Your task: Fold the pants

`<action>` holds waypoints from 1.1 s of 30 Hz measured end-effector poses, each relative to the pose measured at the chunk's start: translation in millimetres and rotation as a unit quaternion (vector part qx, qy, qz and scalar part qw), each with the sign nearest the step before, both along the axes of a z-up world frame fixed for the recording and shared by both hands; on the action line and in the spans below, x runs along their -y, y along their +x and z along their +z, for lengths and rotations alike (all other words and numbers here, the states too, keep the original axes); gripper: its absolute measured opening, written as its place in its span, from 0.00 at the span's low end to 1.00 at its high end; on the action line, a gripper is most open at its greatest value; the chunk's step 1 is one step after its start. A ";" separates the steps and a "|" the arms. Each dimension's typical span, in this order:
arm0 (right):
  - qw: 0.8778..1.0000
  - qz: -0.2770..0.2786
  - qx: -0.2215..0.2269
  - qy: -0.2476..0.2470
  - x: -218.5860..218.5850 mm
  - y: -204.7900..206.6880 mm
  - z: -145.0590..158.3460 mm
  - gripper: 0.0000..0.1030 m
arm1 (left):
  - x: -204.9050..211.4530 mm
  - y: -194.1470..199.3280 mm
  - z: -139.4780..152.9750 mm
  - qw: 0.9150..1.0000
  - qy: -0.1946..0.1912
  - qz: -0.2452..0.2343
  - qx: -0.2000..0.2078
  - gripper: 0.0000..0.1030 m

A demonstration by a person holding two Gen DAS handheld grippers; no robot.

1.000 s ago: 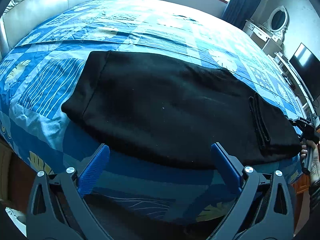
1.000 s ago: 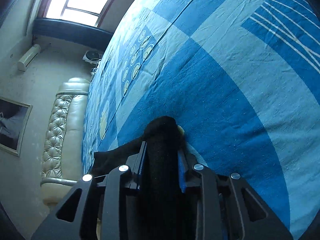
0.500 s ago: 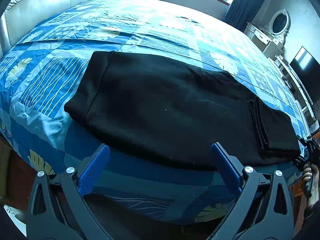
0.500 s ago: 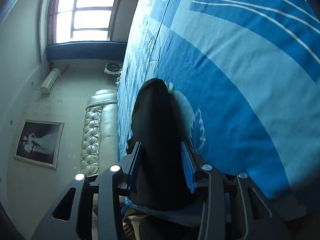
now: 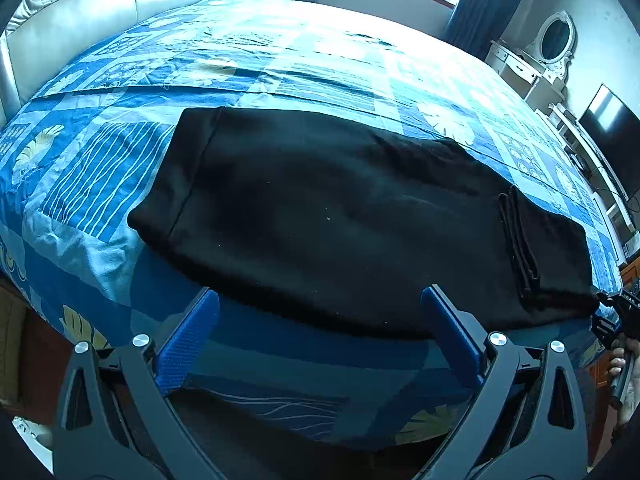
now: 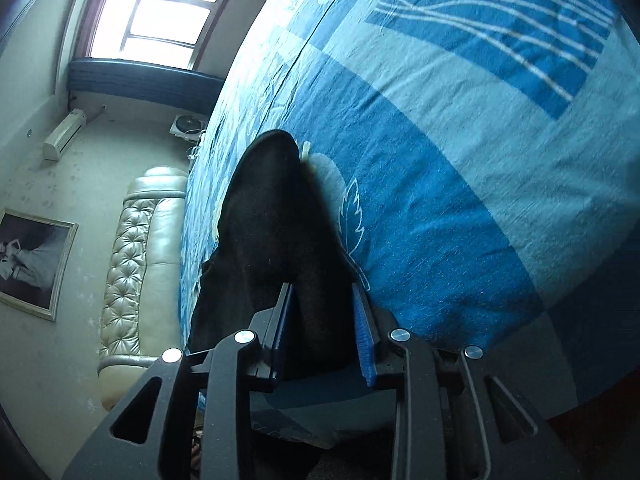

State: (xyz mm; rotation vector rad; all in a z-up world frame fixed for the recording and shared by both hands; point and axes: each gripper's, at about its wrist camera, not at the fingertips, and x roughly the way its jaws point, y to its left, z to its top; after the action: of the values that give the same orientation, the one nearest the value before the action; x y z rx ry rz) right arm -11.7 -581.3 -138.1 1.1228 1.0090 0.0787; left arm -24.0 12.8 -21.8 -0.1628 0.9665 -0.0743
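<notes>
Black pants (image 5: 340, 216) lie flat across the blue patterned bed, waistband to the left and a folded-over end (image 5: 520, 240) to the right. My left gripper (image 5: 319, 294) hangs open over the bed's near edge, just short of the pants' near hem, with nothing between its blue pads. My right gripper (image 5: 620, 312) sits at the pants' right corner by the bed's edge. In the right wrist view its jaws (image 6: 321, 292) are closing, and the black cloth (image 6: 276, 216) fills the gap between the pads.
The bedspread (image 5: 100, 184) drops off at the near edge and the right side. A cream tufted headboard (image 5: 100, 4) stands at the far left. A white dresser with an oval mirror (image 5: 552, 40) and a TV (image 5: 608, 120) stand to the right. A hand (image 5: 632, 364) holds the right gripper.
The right gripper moved outward to the bed's right edge with the pants' corner in it; its jaws widened, then narrowed. The pants' right end lies more stretched out. The left gripper kept still.
</notes>
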 end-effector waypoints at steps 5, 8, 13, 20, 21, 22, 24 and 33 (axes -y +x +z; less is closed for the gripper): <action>0.996 -0.012 0.049 -0.077 -11.3 6.8 54.6 0.29 | -7.0 1.2 4.4 1.000 -0.003 0.008 0.010 0.98; 0.996 0.049 0.071 -0.037 -52.6 27.3 62.2 0.34 | -10.3 3.3 3.7 1.000 -0.003 0.011 0.007 0.98; 0.984 0.165 0.064 0.010 -149.4 63.3 45.2 0.34 | -17.5 4.5 4.7 1.000 -0.008 0.017 0.007 0.98; 0.969 0.244 0.030 0.022 -226.2 81.6 18.8 0.35 | -33.4 9.4 6.8 1.000 -0.011 0.026 0.011 0.98; 0.969 0.243 0.025 0.021 -230.2 83.6 15.6 0.34 | -37.1 11.1 5.9 0.999 -0.018 0.028 0.008 0.98; 0.970 0.241 0.026 0.020 -231.1 83.3 13.7 0.34 | -40.4 12.6 4.8 0.999 -0.023 0.029 0.005 0.98; 0.969 0.244 0.035 0.011 -231.5 80.6 15.4 0.34 | -47.2 16.6 3.4 0.999 -0.031 0.032 0.001 0.98; 0.971 0.226 0.074 0.016 -203.3 69.5 38.4 0.56 | -126.6 60.2 2.0 0.992 -0.124 0.018 0.015 0.98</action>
State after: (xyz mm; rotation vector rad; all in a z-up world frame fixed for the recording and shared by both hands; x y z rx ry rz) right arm 57.7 -378.0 -99.7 0.8828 1.1149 0.5395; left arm 36.2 139.4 -19.7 -0.4067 0.9226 -0.1630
